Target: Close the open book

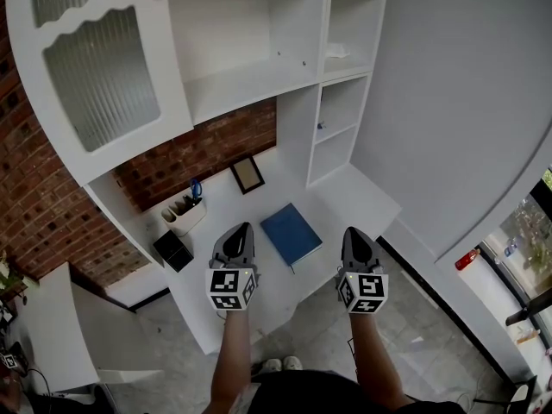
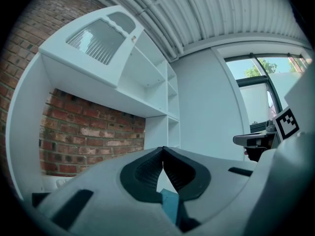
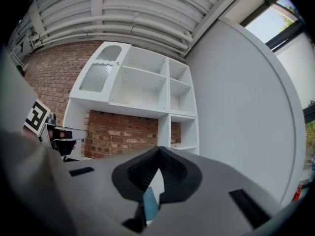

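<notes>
A blue book (image 1: 291, 234) lies shut and flat on the white desk (image 1: 259, 296), between my two grippers and a little beyond them. My left gripper (image 1: 241, 228) hovers over the desk just left of the book, jaws shut with nothing in them. To the book's right, my right gripper (image 1: 356, 231) hangs near the desk's front corner, also shut and empty. In the left gripper view the jaws (image 2: 163, 149) meet at the tip and a strip of the blue book (image 2: 170, 204) shows below them. The right gripper view shows closed jaws (image 3: 158, 149) with a sliver of the book (image 3: 149, 204) beneath.
A small framed picture (image 1: 247, 174) leans on the brick wall behind the book. A white pen holder (image 1: 185, 214) and a black box (image 1: 173, 250) stand at the desk's left. White shelves (image 1: 259, 67) rise above. A red extinguisher (image 1: 467, 260) sits on the floor at right.
</notes>
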`<state>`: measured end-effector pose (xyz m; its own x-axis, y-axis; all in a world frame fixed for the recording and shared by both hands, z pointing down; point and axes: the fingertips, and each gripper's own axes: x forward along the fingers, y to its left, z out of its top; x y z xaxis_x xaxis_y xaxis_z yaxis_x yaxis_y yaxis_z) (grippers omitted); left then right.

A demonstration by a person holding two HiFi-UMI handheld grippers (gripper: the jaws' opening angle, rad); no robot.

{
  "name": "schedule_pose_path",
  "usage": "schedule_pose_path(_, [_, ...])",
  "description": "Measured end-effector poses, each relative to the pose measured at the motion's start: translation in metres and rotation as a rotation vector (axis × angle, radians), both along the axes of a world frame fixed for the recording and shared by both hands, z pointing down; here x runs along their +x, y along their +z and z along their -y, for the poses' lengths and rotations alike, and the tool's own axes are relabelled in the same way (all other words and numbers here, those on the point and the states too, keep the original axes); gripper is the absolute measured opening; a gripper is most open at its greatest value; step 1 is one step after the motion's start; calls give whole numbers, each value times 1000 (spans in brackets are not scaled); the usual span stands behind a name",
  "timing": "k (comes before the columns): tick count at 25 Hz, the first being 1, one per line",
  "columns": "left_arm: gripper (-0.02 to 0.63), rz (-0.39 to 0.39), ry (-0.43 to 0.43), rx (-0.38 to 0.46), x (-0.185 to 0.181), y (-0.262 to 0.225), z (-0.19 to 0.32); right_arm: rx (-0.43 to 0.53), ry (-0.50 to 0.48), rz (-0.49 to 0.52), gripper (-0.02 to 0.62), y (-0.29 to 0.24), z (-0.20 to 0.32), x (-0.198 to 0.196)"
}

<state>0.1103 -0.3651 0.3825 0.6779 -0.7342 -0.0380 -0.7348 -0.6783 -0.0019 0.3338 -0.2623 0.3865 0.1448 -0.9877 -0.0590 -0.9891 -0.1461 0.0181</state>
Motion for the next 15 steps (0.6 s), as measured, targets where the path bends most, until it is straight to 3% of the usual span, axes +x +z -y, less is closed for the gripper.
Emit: schedule_pose_path(15, [9, 10, -1, -19, 3, 9, -2, -24, 0, 7, -3, 9, -4, 1])
